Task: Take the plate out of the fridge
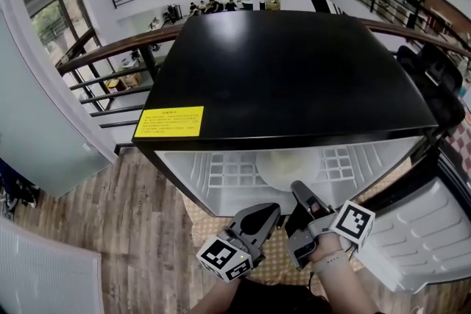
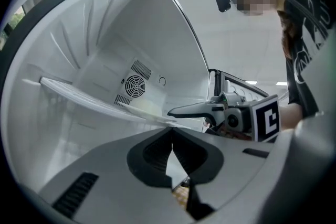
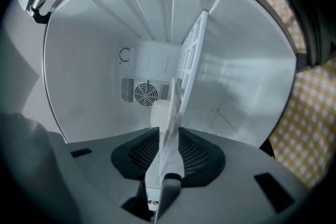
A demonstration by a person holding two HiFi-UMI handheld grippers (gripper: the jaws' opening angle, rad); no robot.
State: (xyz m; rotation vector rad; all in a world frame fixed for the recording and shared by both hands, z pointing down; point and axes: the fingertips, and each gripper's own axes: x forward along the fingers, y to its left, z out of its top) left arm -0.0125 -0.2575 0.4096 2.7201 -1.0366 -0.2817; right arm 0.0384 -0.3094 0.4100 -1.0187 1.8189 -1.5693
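Observation:
A pale round plate (image 1: pixel 288 167) lies on the white wire shelf (image 1: pixel 221 171) inside the open black fridge (image 1: pixel 294 77). My right gripper (image 1: pixel 299 190) reaches in at the shelf front. In the right gripper view the plate (image 3: pixel 170 113) stands edge-on between the jaws, and the right gripper (image 3: pixel 169 132) is shut on its rim. My left gripper (image 1: pixel 271 212) hangs just outside the opening, below and left of the right one. Its jaws meet at the tips with nothing between them, so the left gripper (image 2: pixel 172 132) is shut. From there I see the right gripper (image 2: pixel 195 110) at the plate's (image 2: pixel 144 109) edge.
The fridge door (image 1: pixel 412 239) stands swung open at the right. A yellow checked mat (image 1: pixel 274 255) lies on the wooden floor below the opening. A round fan vent (image 3: pixel 146 94) sits in the fridge's back wall. A railing (image 1: pixel 110 55) runs behind the fridge.

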